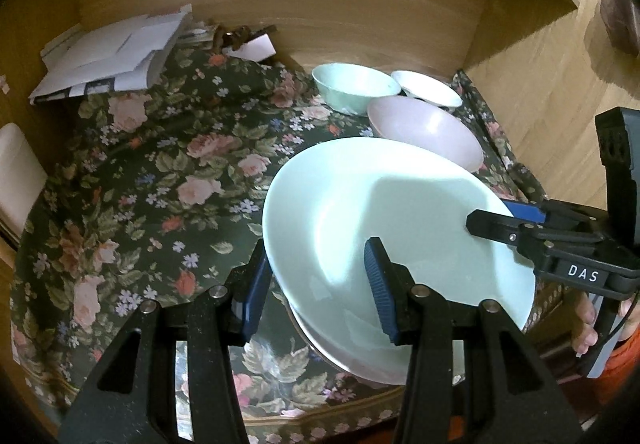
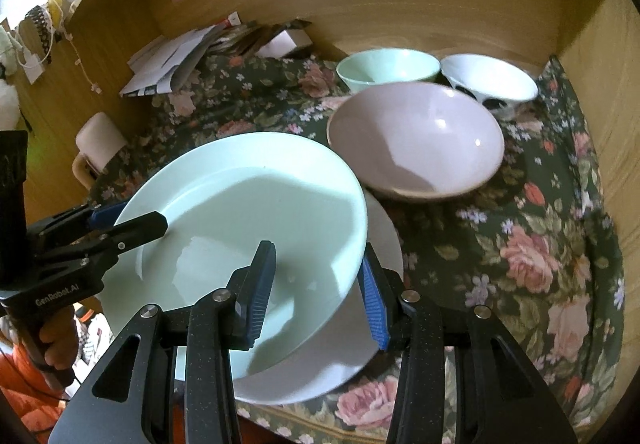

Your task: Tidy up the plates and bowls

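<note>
A pale green plate (image 1: pixel 400 212) (image 2: pixel 240 212) sits tilted on a white plate (image 1: pixel 360 360) (image 2: pixel 360 324) on the floral cloth. My left gripper (image 1: pixel 316 284) straddles the green plate's left rim with jaws open; it also shows in the right wrist view (image 2: pixel 132 220). My right gripper (image 2: pixel 316 292) straddles the plate's right rim, jaws open; it also shows in the left wrist view (image 1: pixel 496 220). Behind stand a pink bowl (image 1: pixel 428 132) (image 2: pixel 416 140), a green bowl (image 1: pixel 352 88) (image 2: pixel 388 68) and a white bowl (image 1: pixel 428 88) (image 2: pixel 488 80).
The floral cloth (image 1: pixel 160 184) (image 2: pixel 520 244) covers a surface inside a wooden alcove. Papers (image 1: pixel 112 56) (image 2: pixel 172 60) lie at the back left. A white cup-like object (image 2: pixel 100 144) stands at the left. Wooden walls (image 1: pixel 360 12) close the back and right.
</note>
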